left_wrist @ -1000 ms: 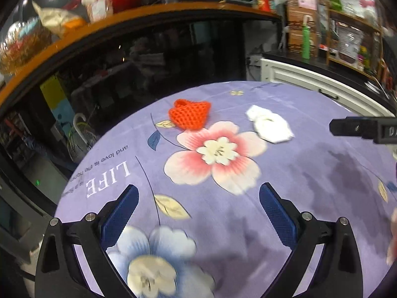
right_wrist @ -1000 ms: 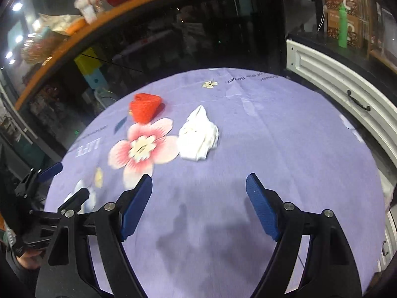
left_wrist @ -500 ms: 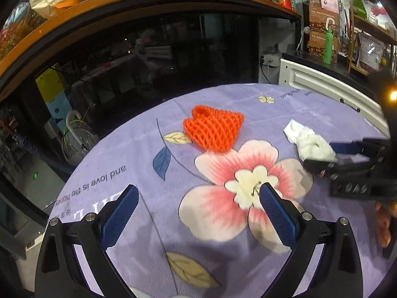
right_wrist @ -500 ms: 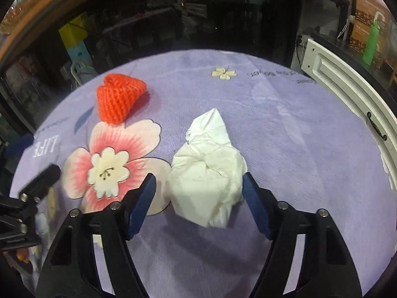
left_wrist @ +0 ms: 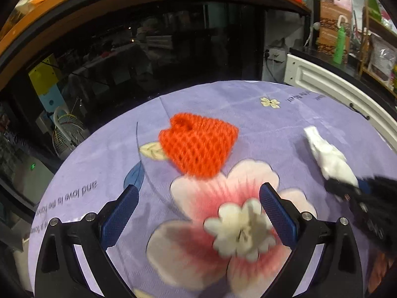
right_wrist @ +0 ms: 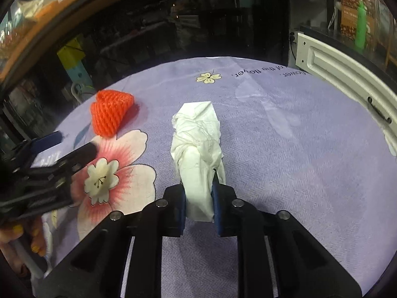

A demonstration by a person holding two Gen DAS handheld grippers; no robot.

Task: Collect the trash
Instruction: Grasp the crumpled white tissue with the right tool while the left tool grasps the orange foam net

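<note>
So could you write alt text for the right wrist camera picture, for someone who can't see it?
The right tongs have just closed on a crumpled white tissue lying on a purple flowered tablecloth. To the left, the open left tongs point towards an orange foam net.

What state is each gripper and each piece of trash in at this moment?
right gripper: jaws just closing, pads pinching the tissue
crumpled white tissue: gripped at its near end, on the tablecloth
left gripper: open, empty
orange foam net: lying loose, untouched
</note>
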